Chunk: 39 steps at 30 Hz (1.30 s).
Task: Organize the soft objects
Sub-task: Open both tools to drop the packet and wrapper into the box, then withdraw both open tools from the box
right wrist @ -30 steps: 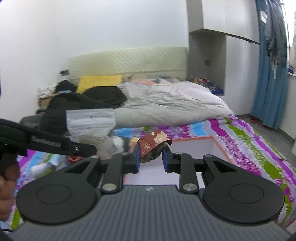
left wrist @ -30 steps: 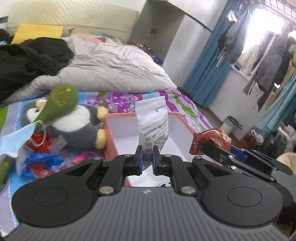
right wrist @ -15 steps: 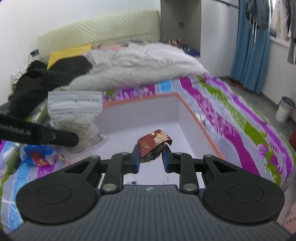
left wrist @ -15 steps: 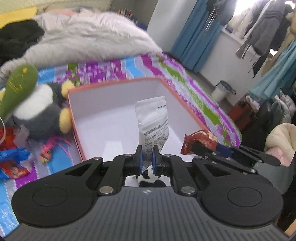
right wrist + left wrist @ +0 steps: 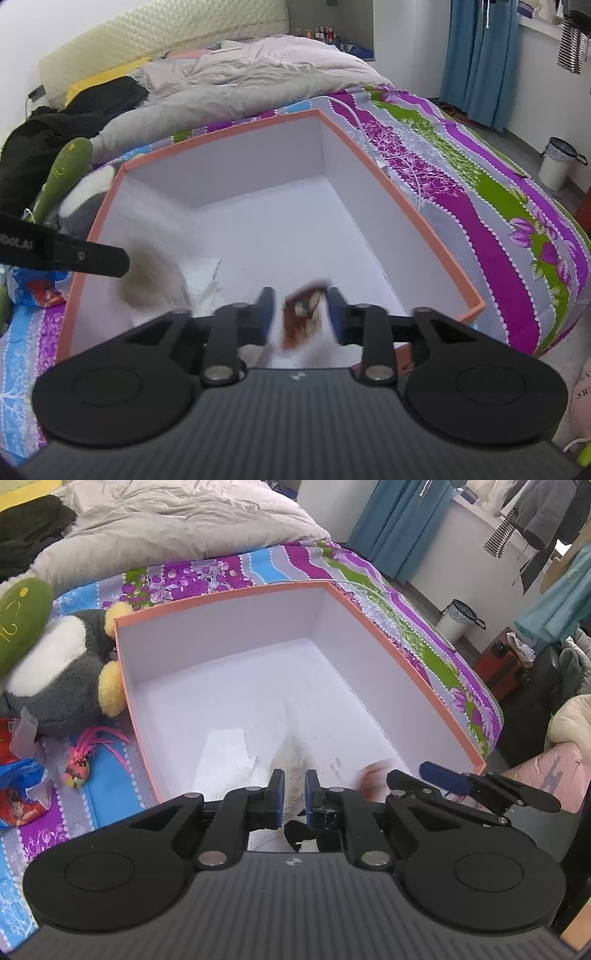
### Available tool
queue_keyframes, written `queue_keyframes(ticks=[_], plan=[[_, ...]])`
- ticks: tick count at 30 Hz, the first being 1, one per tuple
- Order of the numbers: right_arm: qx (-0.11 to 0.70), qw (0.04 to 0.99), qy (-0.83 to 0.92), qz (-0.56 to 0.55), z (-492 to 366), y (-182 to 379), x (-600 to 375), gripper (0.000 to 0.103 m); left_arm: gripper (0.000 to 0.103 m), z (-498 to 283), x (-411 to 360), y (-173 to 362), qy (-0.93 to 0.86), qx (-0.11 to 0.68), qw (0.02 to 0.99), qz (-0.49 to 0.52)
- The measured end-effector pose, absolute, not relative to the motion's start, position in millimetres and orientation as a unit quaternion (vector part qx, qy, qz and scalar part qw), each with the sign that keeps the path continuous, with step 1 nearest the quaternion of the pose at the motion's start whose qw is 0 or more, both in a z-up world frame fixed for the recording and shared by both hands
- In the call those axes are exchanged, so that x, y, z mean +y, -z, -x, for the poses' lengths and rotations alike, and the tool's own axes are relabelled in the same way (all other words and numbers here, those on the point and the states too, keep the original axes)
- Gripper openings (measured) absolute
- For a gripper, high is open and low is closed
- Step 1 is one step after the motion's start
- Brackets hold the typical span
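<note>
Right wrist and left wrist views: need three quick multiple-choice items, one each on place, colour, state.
1. Where is the penguin plush?
A. on the bedspread, against the box's outer wall
B. inside the box
C. on the floor

2. What colour is the rim of the box?
A. blue
B. orange
C. black

3. How does the right gripper stand to the brown wrapper?
A. clamped on it
B. jaws apart, wrapper loose between them
C. wrapper nowhere near it

Answers:
1 A: the left wrist view shows it lying outside the box, beside the wall.
2 B: the top edge is orange and the inside is white.
3 B: the jaws have just been opening; the blurred wrapper sits in the gap with space at the pads, over the box floor.
</note>
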State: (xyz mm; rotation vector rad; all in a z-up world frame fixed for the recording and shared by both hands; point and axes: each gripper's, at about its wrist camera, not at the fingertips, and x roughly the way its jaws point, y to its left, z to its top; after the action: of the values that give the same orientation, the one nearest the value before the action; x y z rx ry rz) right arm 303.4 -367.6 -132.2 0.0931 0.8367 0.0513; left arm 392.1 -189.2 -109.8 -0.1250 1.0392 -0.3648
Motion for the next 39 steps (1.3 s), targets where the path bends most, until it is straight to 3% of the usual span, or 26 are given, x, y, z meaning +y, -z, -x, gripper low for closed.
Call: queue_keyframes(ticks=[2, 3, 24, 39], plan=[[0.400, 0.914, -0.032, -0.051, -302, 128, -368, 0.048, 0.029, -390, -187, 106, 0.171, 0.486, 0.855, 0.060], [0.396, 0.916, -0.033, -0.053, -300, 125, -368, 0.048, 0.029, -389, -185, 104, 0.170, 0.482, 0.857, 0.061], [0.273, 0.954, -0.103, -0.069, -239, 45, -329, 0.048, 0.029, -297, -128, 24, 0.164, 0.361, 0.915, 0.074], [0.240, 0.953, -0.170, -0.067, -200, 30, -278, 0.048, 0.029, -233, -68, 2, 0.128, 0.321, 0.934, 0.089]])
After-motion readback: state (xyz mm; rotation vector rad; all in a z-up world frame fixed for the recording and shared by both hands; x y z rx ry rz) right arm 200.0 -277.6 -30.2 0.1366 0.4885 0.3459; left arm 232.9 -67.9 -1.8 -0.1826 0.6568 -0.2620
